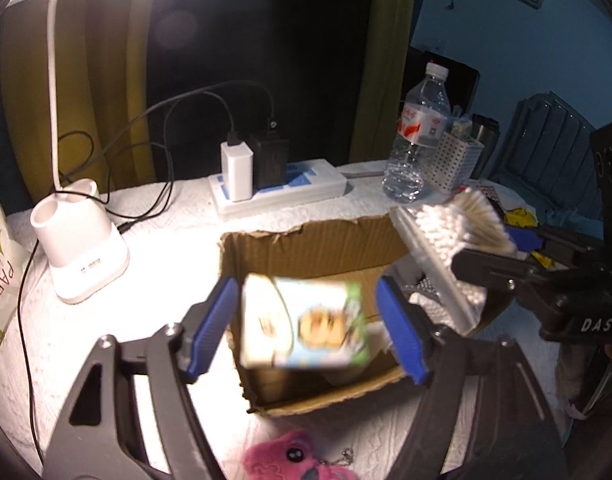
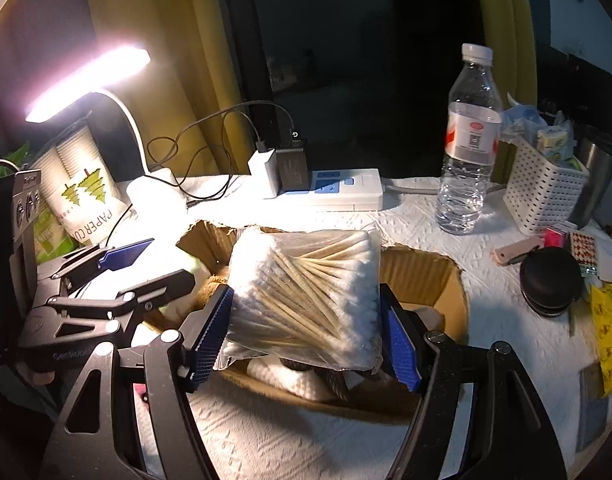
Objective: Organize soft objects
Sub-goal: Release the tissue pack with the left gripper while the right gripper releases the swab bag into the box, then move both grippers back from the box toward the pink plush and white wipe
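Note:
A torn cardboard box sits on the white-covered table. My left gripper is open above it; a blurred tissue pack with a cartoon print is between the blue fingers, apart from both pads. My right gripper is shut on a clear bag of cotton swabs and holds it over the box's right side. White soft items lie inside the box. A pink plush keychain lies on the table in front of the box.
A white desk lamp stands left of the box. A power strip with chargers lies behind it. A water bottle and white perforated basket stand back right. A black round case and small packets lie at right.

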